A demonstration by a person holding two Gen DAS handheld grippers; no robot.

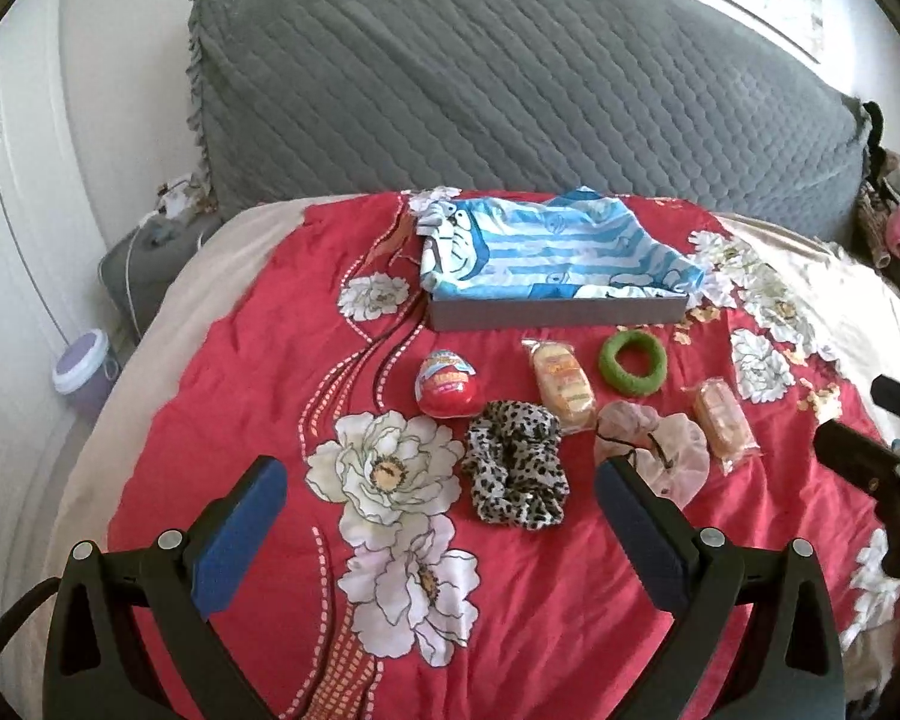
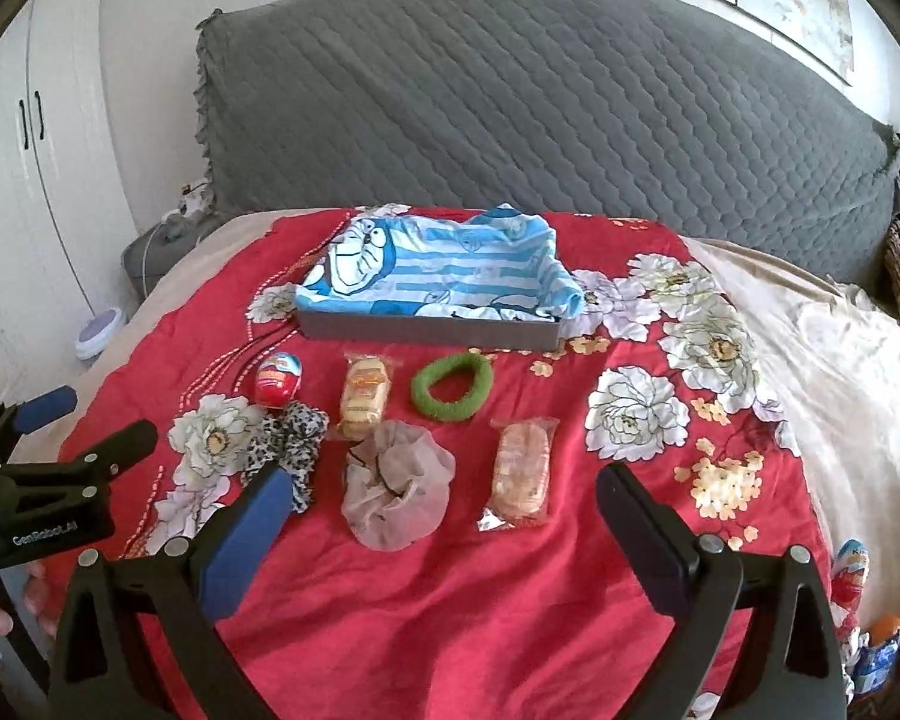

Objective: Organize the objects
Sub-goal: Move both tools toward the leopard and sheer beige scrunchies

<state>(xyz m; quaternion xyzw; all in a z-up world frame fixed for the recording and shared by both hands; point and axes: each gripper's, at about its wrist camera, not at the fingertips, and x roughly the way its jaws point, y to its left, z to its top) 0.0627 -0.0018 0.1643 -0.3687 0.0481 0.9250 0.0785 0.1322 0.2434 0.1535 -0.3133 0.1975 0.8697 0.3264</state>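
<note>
On the red flowered bedspread lie a red toy egg (image 1: 448,383) (image 2: 277,379), a leopard scrunchie (image 1: 515,470) (image 2: 291,438), a green hair ring (image 1: 632,358) (image 2: 450,385), a pale pink scrunchie (image 1: 666,444) (image 2: 397,486) and two wrapped snack cakes (image 1: 561,387) (image 1: 725,423) (image 2: 363,396) (image 2: 521,471). Behind them stands a grey tray (image 1: 558,311) (image 2: 426,330) lined with blue striped cloth. My left gripper (image 1: 441,486) is open and empty above the leopard scrunchie. My right gripper (image 2: 441,492) is open and empty above the pink scrunchie and near cake.
A grey quilted headboard (image 1: 510,90) rises behind the bed. White wardrobe doors (image 1: 6,240) and a small lilac bin (image 1: 84,369) are at left. More wrapped items (image 2: 852,570) lie at the bed's right edge. Clothes (image 1: 894,222) pile at far right.
</note>
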